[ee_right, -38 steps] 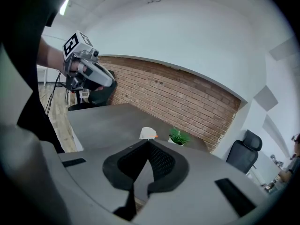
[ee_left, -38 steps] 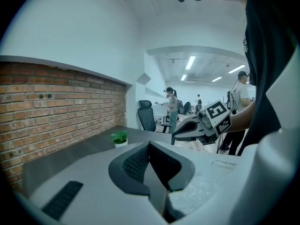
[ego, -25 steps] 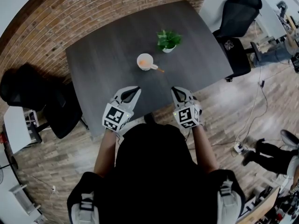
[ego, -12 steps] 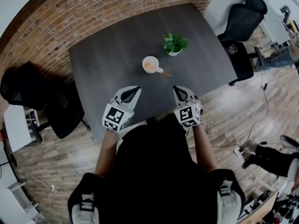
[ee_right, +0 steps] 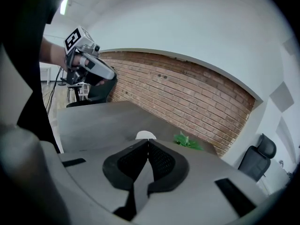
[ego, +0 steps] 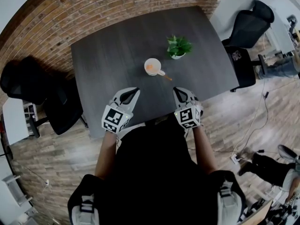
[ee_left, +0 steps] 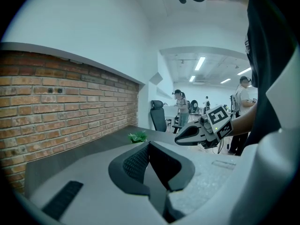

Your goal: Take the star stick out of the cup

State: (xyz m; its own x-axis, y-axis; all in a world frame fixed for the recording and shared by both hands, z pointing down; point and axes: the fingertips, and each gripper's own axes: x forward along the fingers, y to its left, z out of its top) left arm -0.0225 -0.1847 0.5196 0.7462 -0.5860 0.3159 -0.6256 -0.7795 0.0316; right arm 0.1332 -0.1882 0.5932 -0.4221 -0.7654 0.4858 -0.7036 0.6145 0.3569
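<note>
A white cup (ego: pixel 152 66) stands near the middle of the dark table (ego: pixel 108 55). A thin orange stick (ego: pixel 166 76) pokes out over its right rim; its star end is hidden inside the cup. My left gripper (ego: pixel 136 90) and right gripper (ego: pixel 176 90) hover side by side over the table's near edge, a short way in front of the cup, both shut and holding nothing. In the right gripper view only the cup's rim (ee_right: pixel 146 135) shows above the shut jaws. The left gripper view shows the right gripper (ee_left: pixel 180 138) from the side, but not the cup.
A small potted plant (ego: pixel 178 46) stands just behind and to the right of the cup. Black office chairs sit at the table's left (ego: pixel 51 111) and right (ego: pixel 246 36). A brick wall (ego: pixel 93 3) runs behind the table's far edge. People stand far off in the room.
The head view has drifted, so the table, cup and plant sit slightly further right and lower in the picture. Both grippers stay shut in the same place.
</note>
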